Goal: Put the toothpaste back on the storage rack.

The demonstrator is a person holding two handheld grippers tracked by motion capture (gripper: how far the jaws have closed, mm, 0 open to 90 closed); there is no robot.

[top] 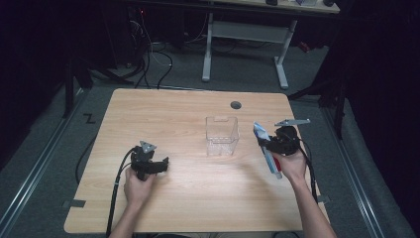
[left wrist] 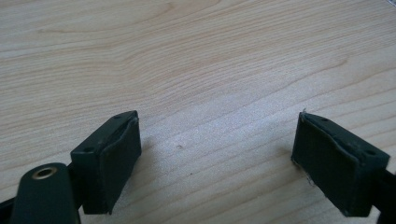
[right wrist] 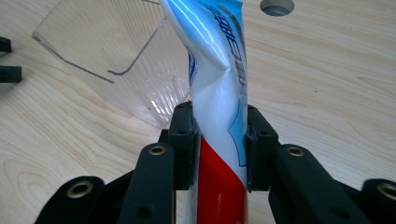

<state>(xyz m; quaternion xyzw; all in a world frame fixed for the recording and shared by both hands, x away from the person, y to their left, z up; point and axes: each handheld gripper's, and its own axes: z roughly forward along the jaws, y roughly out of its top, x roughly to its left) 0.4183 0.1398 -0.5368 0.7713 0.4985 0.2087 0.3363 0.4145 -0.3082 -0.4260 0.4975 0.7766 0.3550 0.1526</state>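
Right gripper (top: 266, 144) clenched on a toothpaste tube (top: 266, 148) (white, blue and red), held just beside a clear plastic box (top: 222, 135) on the wooden worktop (top: 173, 119), left gripper (top: 161, 166) released, jaws spread over bare wood.

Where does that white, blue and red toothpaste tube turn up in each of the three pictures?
High view: the white, blue and red toothpaste tube is right of centre, clamped in the right gripper.
Left gripper view: not in it; bare wooden tabletop between open jaws.
Right gripper view: centre, the tube rises between the shut jaws.
Shared landmark: the clear plastic box, upper left in the right gripper view.
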